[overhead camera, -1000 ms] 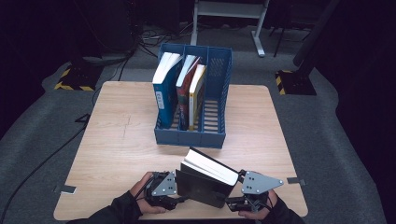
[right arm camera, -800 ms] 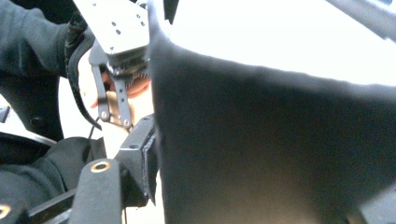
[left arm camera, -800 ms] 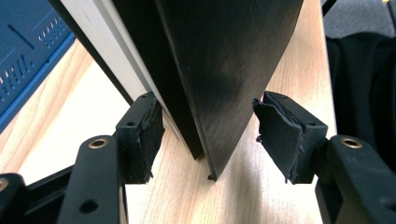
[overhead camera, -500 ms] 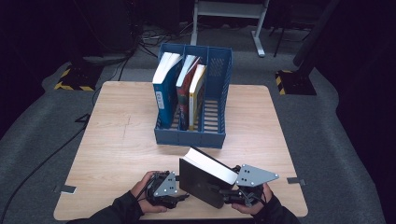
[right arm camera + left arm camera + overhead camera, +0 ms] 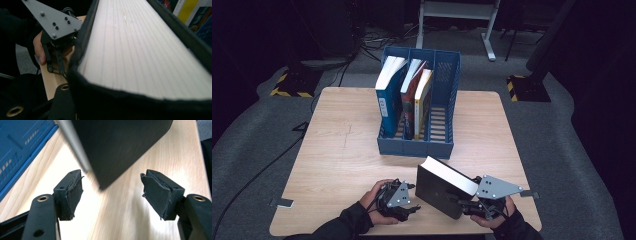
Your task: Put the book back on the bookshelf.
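Your right gripper (image 5: 467, 204) clamps black book (image 5: 437, 187), tilted, white pages up (thick); left gripper (image 5: 112, 192) spread, just opened, gripping nothing.

The black book (image 5: 439, 187) stands tilted near the front edge of the table (image 5: 337, 150), its lower corner by the wood and its white page edges (image 5: 452, 172) facing up and to the right. It is thick, closed, with a plain dark cover turned left. It sits in front of the blue file rack (image 5: 447, 80), well apart from the 3 books (image 5: 404, 95) there.
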A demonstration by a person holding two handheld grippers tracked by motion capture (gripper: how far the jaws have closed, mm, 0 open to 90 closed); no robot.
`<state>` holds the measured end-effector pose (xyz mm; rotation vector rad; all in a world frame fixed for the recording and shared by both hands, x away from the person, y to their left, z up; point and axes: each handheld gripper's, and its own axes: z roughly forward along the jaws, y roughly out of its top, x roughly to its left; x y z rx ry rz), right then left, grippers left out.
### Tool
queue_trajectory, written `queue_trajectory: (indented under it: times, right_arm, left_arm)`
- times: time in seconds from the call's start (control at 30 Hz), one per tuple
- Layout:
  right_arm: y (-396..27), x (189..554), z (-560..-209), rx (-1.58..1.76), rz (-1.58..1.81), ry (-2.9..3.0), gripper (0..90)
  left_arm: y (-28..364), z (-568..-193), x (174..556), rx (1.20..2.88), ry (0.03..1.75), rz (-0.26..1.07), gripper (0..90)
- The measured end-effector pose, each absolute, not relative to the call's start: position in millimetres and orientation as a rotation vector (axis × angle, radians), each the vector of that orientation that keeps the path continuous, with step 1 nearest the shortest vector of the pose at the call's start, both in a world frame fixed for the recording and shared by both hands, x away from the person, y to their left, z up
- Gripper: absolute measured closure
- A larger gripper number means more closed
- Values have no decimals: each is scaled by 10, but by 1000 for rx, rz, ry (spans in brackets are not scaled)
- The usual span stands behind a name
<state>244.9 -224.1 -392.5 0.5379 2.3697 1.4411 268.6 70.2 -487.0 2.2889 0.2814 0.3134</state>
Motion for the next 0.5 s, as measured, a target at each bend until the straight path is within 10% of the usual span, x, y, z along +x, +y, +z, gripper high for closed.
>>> queue_trajectory:
  times: [0.5]
  right_arm:
    - [-2599,2411,-3933,620,1434,2306,505]
  left_arm:
    - [1411,-4975,2936,2359,541,314,273]
